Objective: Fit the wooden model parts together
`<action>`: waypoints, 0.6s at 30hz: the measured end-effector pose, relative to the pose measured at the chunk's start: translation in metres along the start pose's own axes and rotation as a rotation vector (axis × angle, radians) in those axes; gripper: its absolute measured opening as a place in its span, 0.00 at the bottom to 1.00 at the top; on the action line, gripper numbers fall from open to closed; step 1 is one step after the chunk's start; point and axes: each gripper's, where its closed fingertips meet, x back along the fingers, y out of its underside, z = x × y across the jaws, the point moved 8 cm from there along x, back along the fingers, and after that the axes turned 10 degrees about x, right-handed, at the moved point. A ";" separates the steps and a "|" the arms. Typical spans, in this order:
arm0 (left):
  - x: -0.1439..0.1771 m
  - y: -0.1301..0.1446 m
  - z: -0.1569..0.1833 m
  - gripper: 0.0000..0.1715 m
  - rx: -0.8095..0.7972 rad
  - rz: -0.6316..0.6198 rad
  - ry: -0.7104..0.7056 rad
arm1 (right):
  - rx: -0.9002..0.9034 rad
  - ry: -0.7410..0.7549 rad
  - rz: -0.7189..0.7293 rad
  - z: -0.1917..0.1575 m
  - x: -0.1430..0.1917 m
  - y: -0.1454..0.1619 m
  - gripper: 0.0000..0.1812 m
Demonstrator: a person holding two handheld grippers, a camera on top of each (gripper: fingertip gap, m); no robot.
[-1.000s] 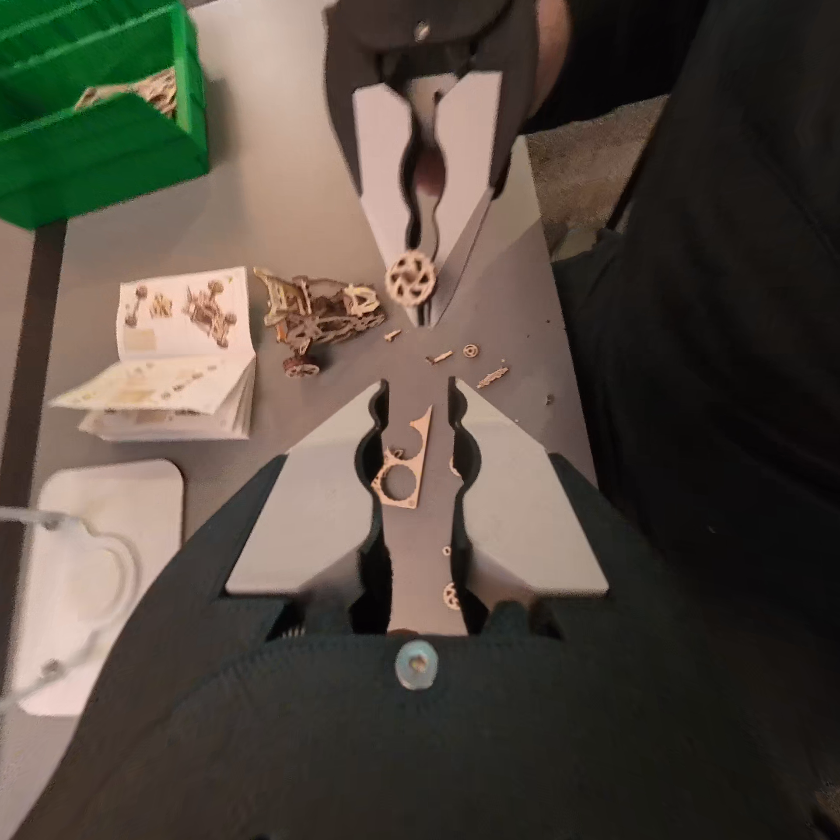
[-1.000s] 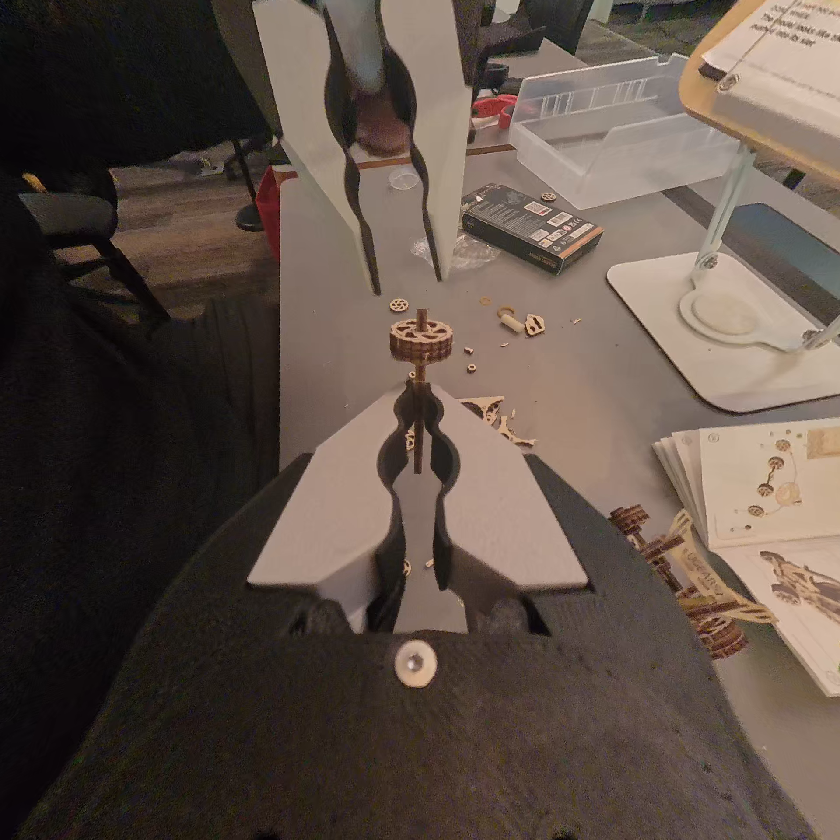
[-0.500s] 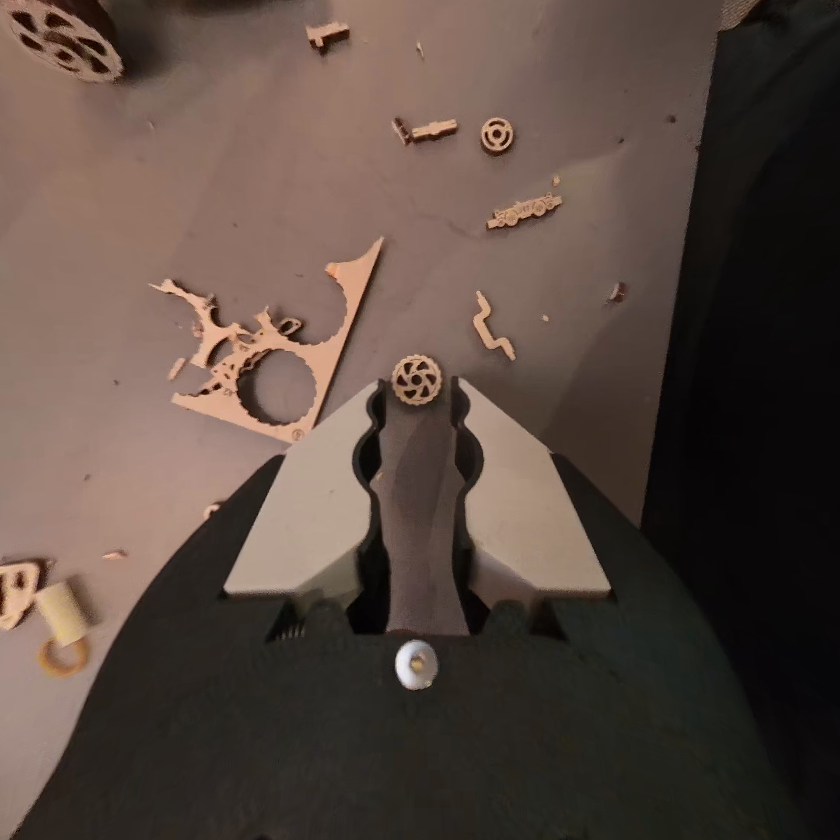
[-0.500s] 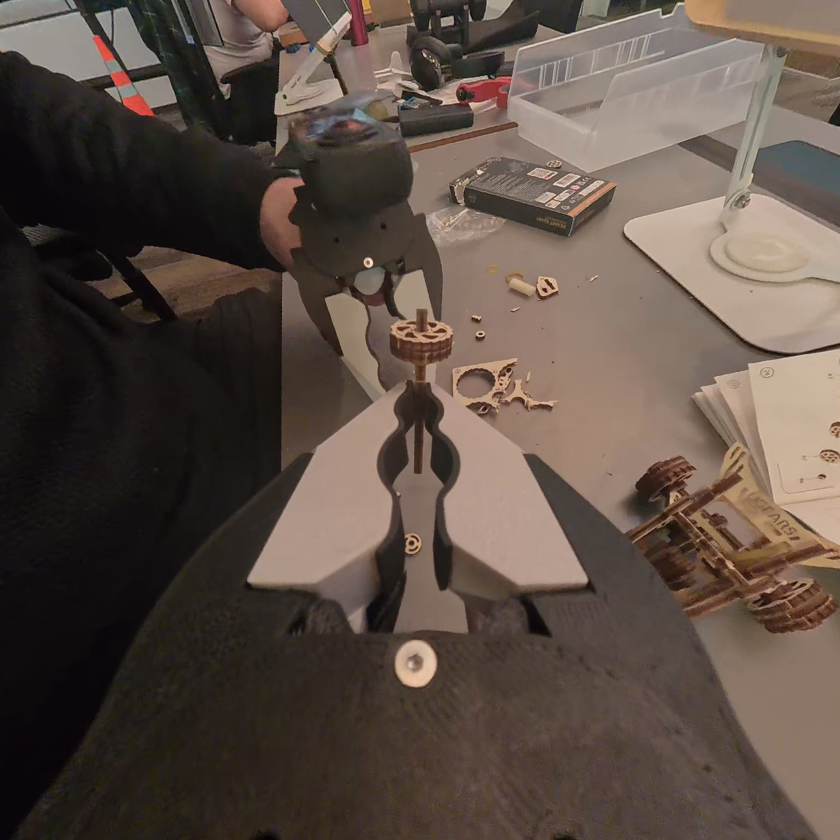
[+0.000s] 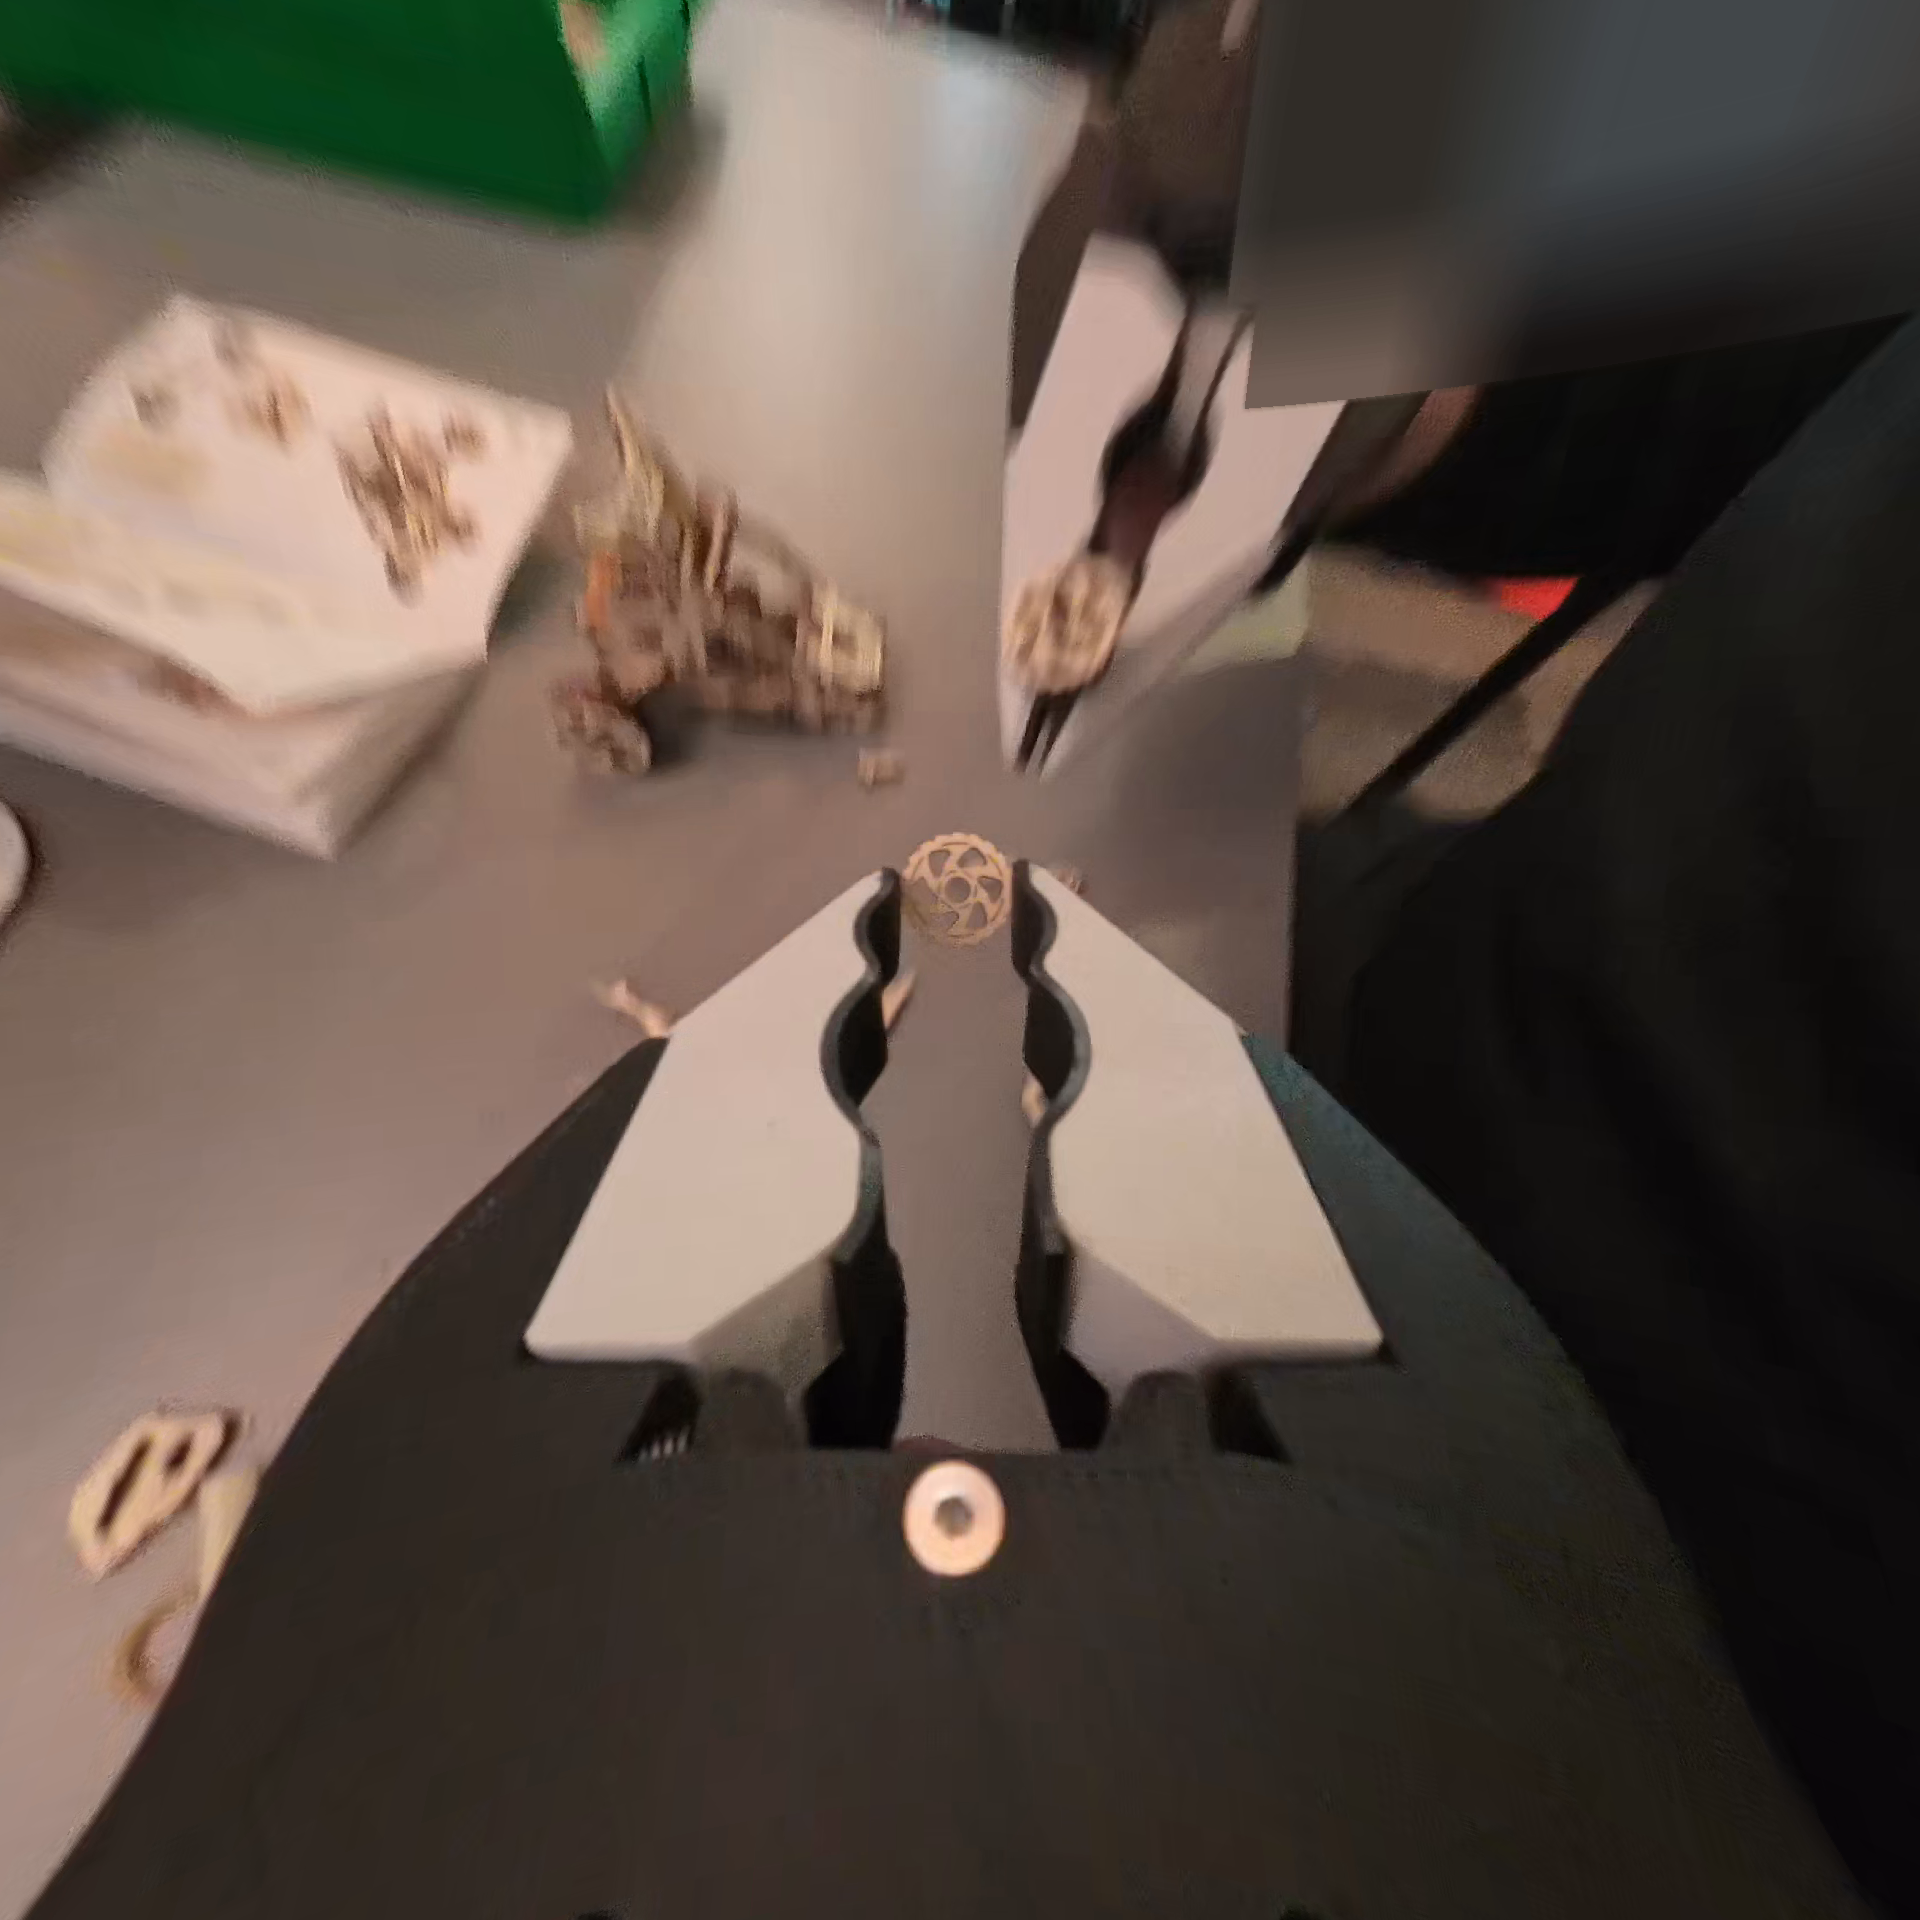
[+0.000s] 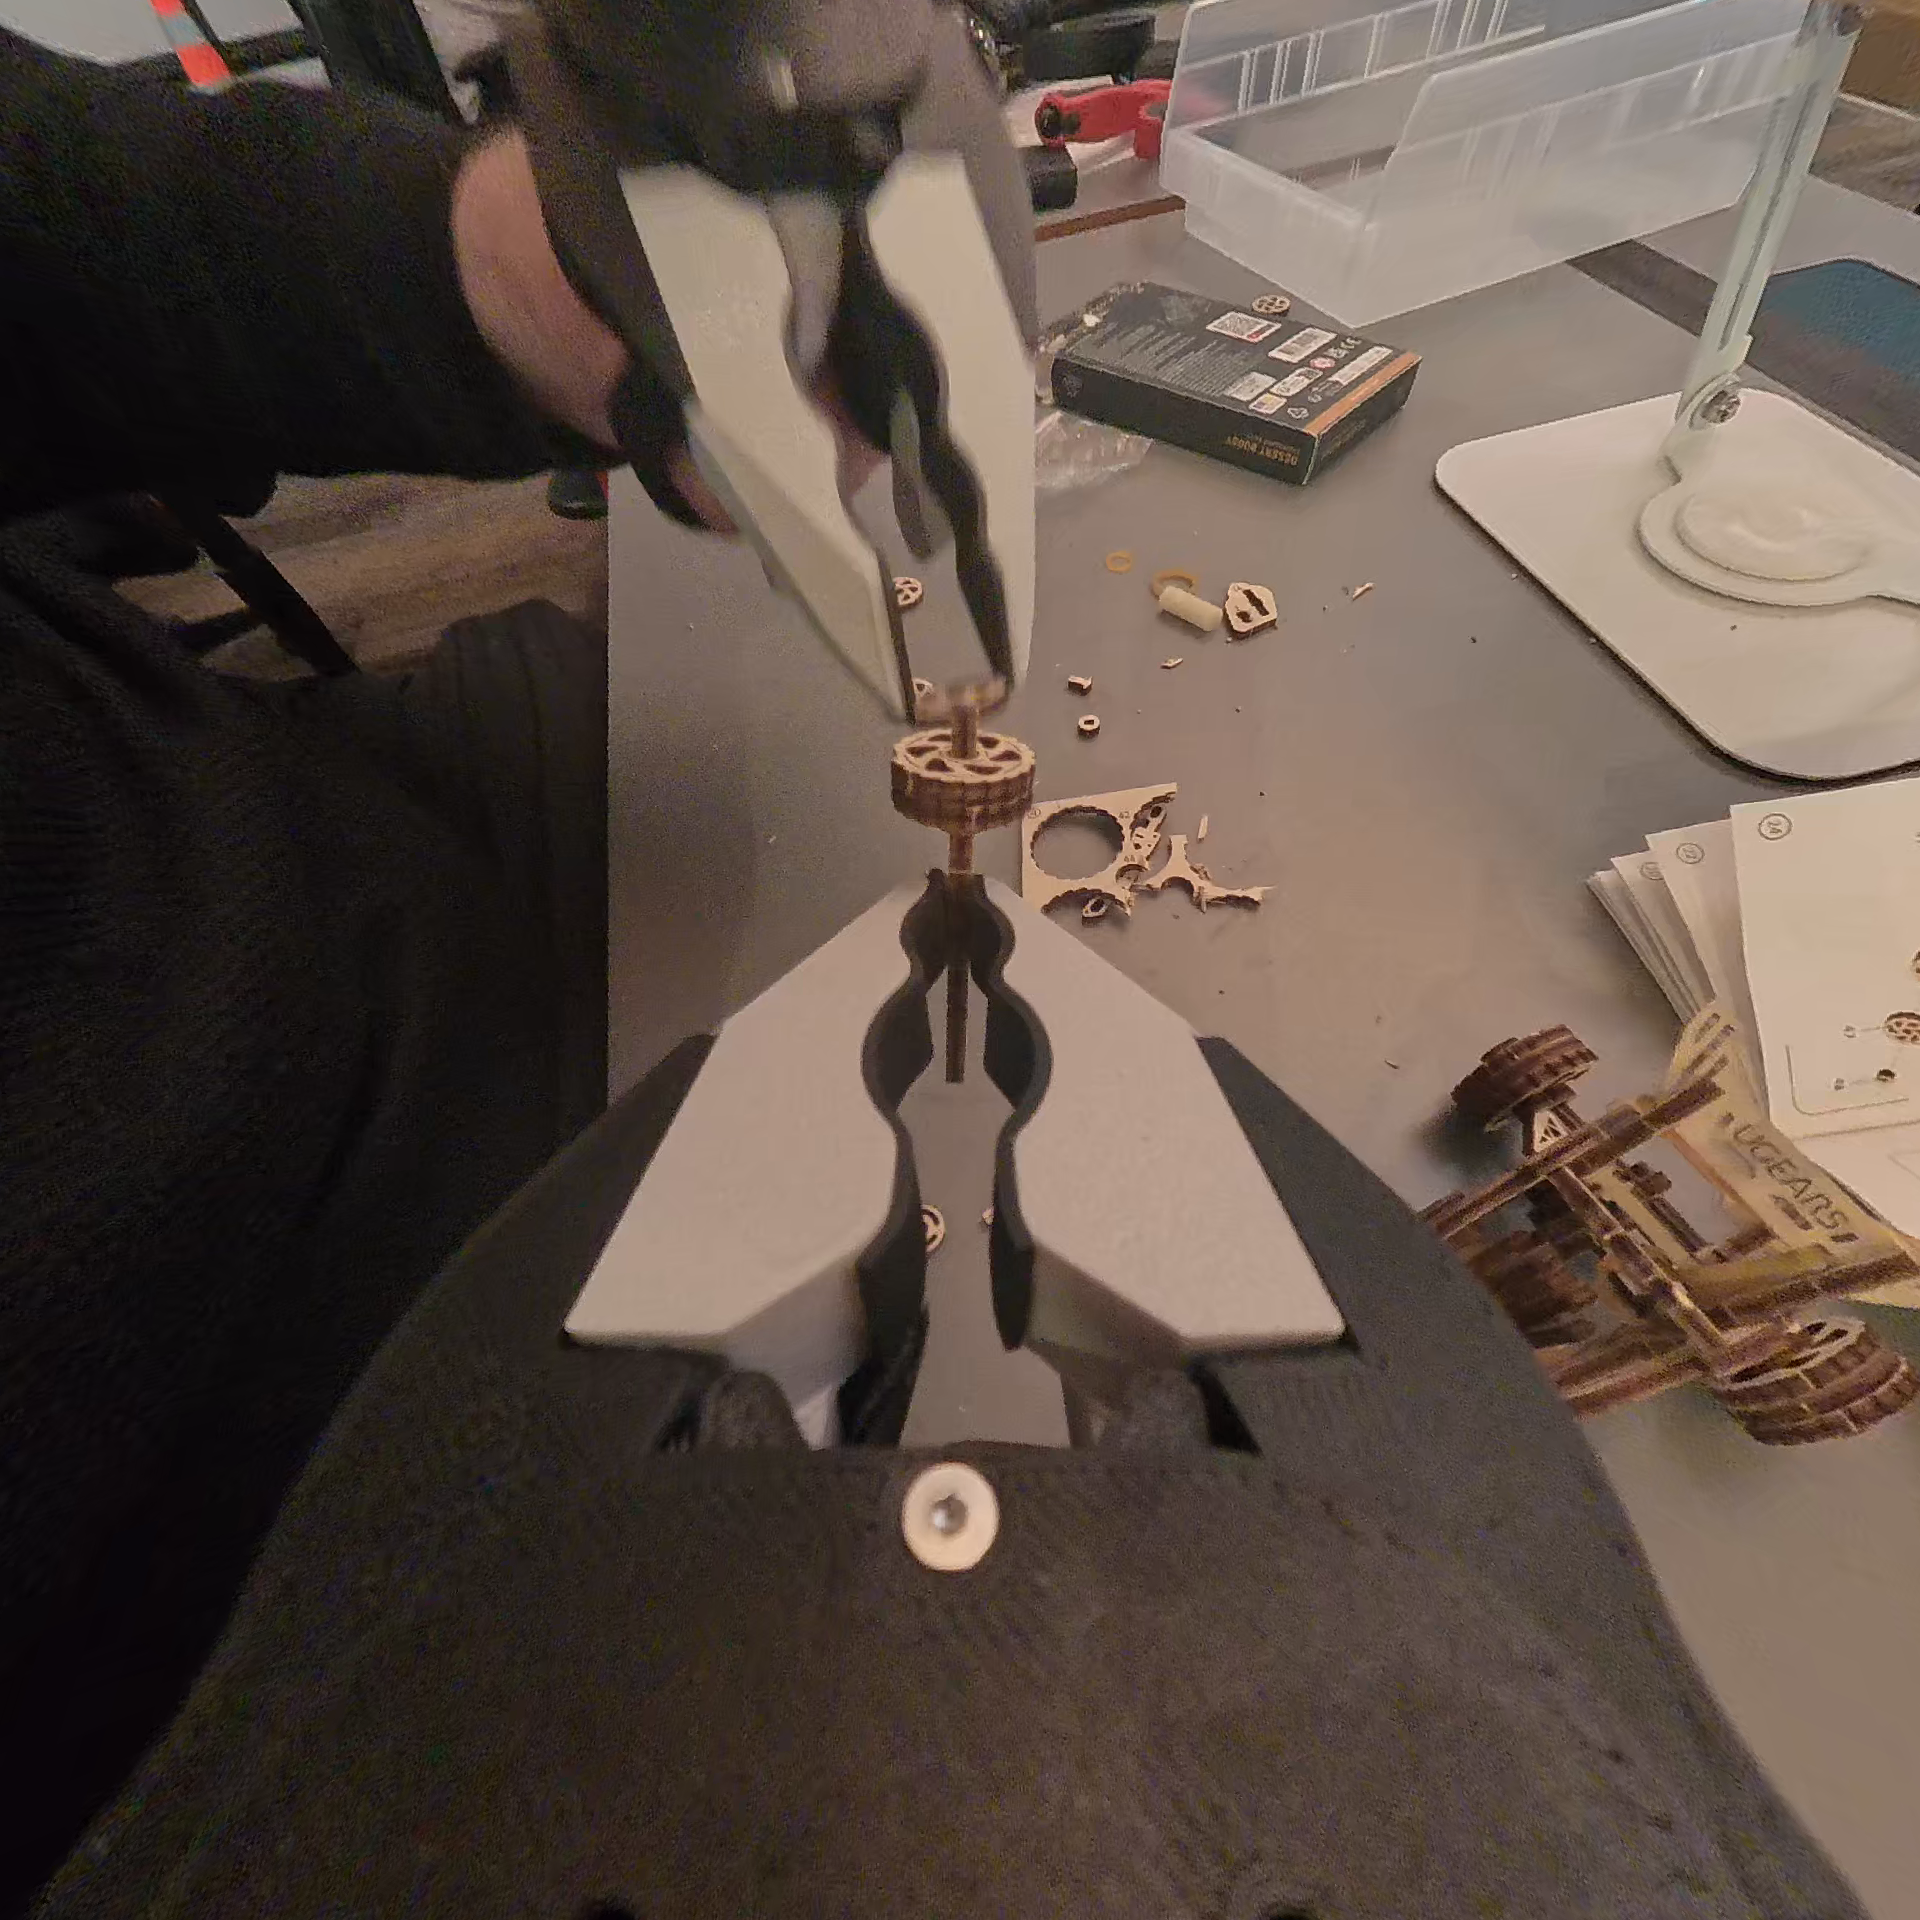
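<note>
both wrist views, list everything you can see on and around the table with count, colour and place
small gear: one, light wood, pinched at the left gripper's tips
wheel on axle: one, brown wood, axle clamped in the right gripper
buggy model: one, brown wood, table right
cut-out offcut: one, pale wood, table centre
loose bits: several, pale wood, scattered mid-table
instruction sheets: a stack, white, right edge
black box: one, far centre
clear tray: one, far right
white stand base: one, right
green bin: one, blurred, far end of the left view
table: one, grey
left gripper: grey fingers, black body
right gripper: the same
sleeve: black, left
</note>
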 end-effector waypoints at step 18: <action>-0.010 -0.045 0.031 0.10 -0.124 -0.026 0.032 | 0.090 0.010 -0.048 -0.006 -0.005 -0.006 0.00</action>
